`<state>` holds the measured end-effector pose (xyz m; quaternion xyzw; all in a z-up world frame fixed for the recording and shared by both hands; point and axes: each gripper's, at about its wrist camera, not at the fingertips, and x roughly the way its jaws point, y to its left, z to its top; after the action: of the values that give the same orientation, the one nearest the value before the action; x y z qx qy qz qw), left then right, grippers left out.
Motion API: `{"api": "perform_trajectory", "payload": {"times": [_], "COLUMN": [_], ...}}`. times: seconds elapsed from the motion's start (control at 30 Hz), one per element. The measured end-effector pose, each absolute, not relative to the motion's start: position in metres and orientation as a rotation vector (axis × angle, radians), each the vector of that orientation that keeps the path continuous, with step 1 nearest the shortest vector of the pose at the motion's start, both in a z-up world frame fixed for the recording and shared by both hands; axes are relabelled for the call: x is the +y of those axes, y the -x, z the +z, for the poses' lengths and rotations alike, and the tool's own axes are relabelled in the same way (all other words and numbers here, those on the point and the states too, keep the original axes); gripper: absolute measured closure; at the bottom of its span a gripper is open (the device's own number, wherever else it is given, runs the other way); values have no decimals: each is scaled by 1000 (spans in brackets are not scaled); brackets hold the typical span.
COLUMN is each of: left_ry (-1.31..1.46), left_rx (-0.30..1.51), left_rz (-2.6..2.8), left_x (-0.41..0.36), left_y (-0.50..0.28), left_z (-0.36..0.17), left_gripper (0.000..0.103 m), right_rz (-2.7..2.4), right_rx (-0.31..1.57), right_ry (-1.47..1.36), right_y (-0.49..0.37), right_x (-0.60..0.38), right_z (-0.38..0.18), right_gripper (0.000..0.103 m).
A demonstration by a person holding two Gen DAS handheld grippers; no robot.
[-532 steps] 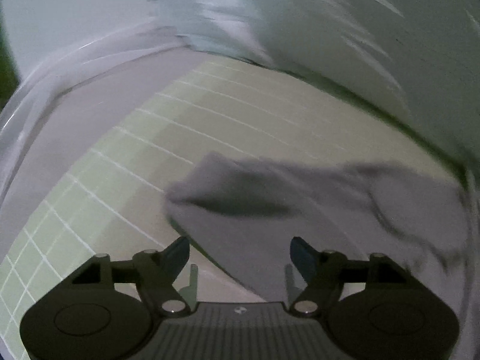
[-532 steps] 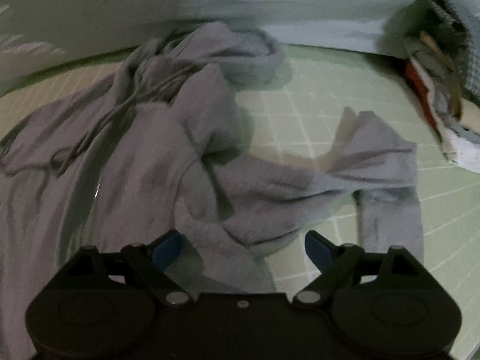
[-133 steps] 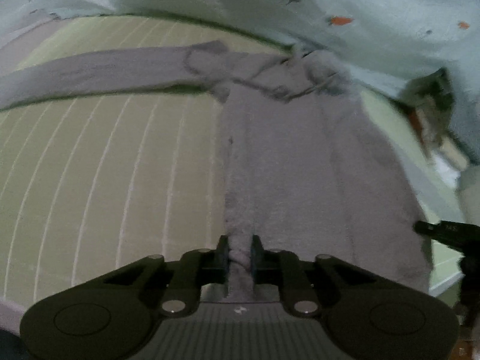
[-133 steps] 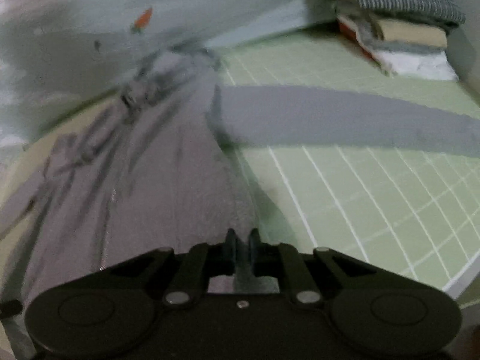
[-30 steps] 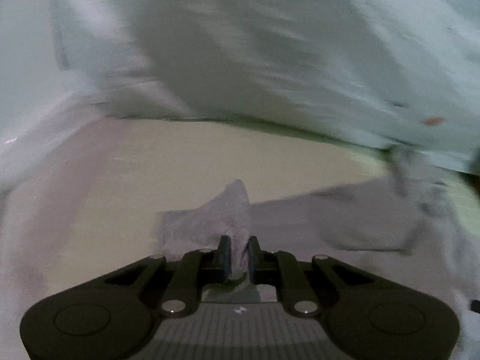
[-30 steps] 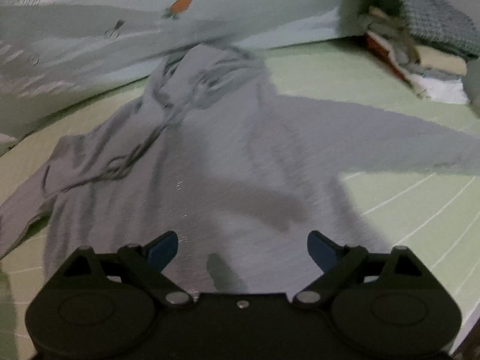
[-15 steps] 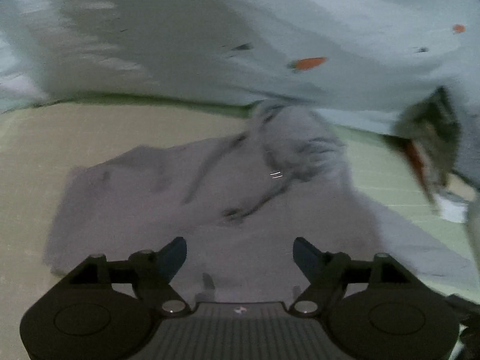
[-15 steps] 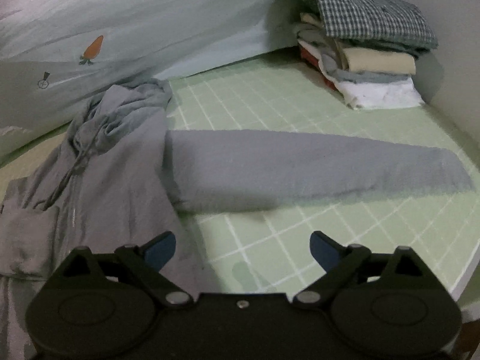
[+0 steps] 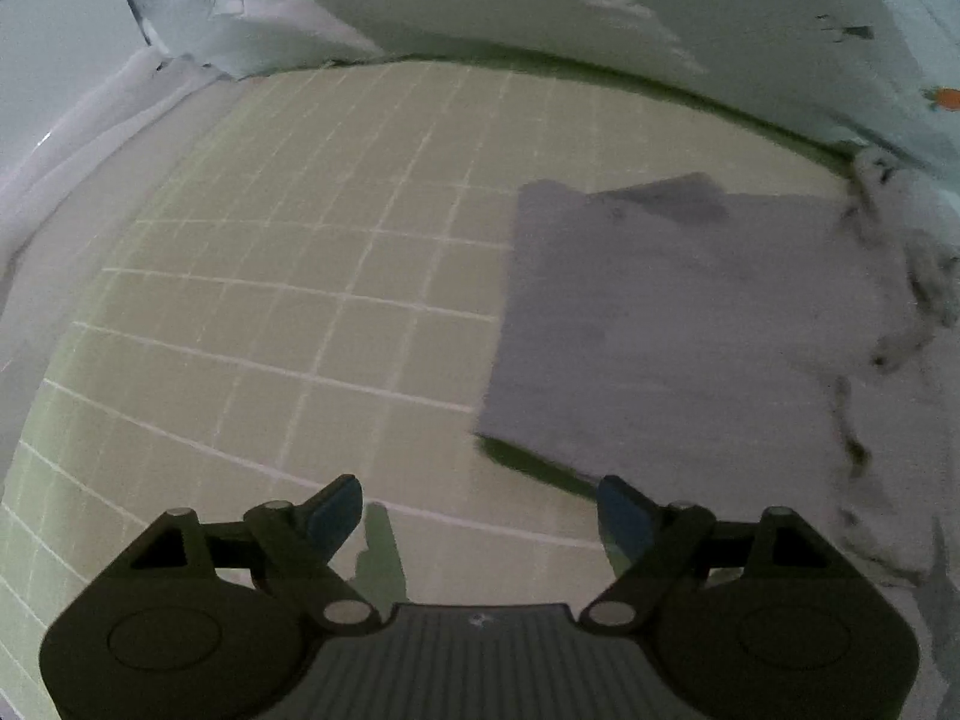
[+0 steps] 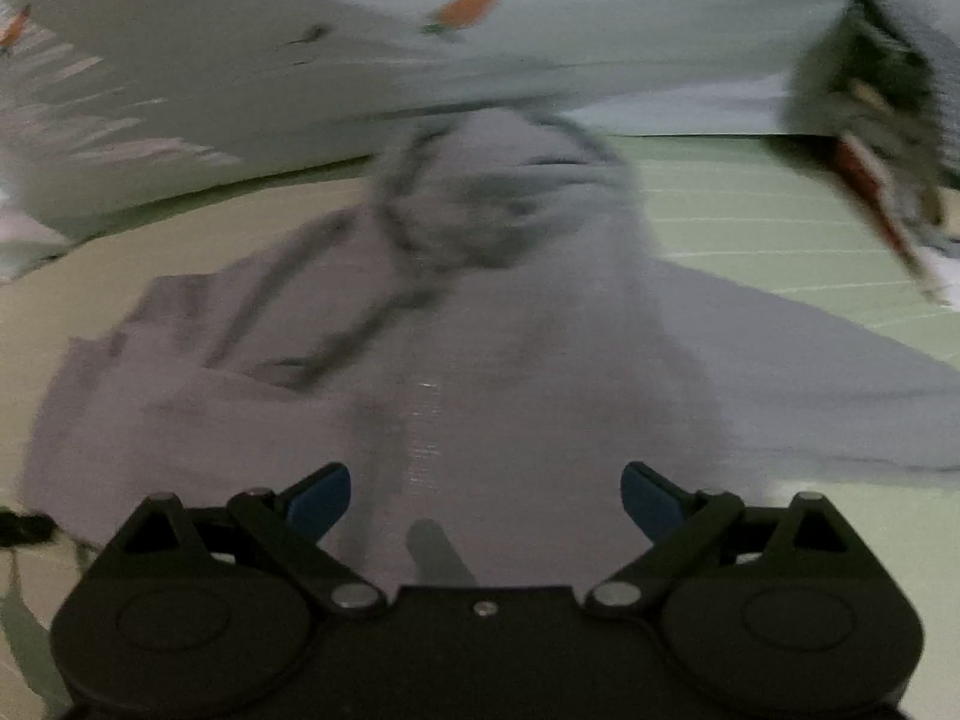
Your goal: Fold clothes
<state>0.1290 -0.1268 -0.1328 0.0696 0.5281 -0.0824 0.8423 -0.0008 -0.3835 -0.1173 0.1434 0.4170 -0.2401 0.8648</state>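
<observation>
- Grey fleece fills most of both views: a hoodie [image 10: 480, 360] lies spread on a pale green checked sheet [image 9: 270, 300].
- Left wrist view, from the left: bare sheet with white grid lines takes up the left and centre, and only this view shows that stretch. A white crumpled edge of bedding [image 9: 90, 138] runs along the far left.
- Further right in that view, the hoodie [image 9: 690, 330] shows a straight folded edge, with a sleeve lying flat across the body. Its lower corner is lifted a little and casts a dark shadow on the sheet.
- The left gripper [image 9: 480, 516] hangs over bare sheet just beside that corner. Its jaws have just been opening and now stand wide apart, with nothing between the blue pads.
- A light blue quilt with small carrot prints [image 9: 660, 0] is heaped along the far side of the bed.
- Right wrist view, heavily blurred: only here do the hood and drawstrings [image 10: 480, 198] show, at the top of the garment near the quilt [image 10: 300, 30].
- The right gripper [image 10: 486, 504] is over the middle of the hoodie's body, jaws wide apart and gripping nothing.
- To its right, the other sleeve [image 10: 810, 396] stretches out unfolded across the sheet.
- Far right, seen only here, is a smeared stack of clothes [image 10: 870, 138].
</observation>
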Motion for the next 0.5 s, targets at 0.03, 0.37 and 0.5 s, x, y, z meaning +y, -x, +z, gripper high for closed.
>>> {"api": "perform_trajectory", "payload": {"times": [0.03,0.37,0.5], "left_ry": [-164,-184,-166], "left_rx": [1118,1114,1118], "left_rz": [-177,-229,-232], "left_x": [-124,-110,-110], "left_y": [-134,-169,-168], "left_z": [-136,-147,-148], "left_gripper": [17,5,3], "right_rz": [-493,-523,-526], "right_rx": [875,943,939], "right_ry": [-290,-193,-219], "right_y": [-9,-60,-59], "right_x": [-372,-308,-310], "right_z": [-119,-144,-144], "right_gripper": [6,23,30]}}
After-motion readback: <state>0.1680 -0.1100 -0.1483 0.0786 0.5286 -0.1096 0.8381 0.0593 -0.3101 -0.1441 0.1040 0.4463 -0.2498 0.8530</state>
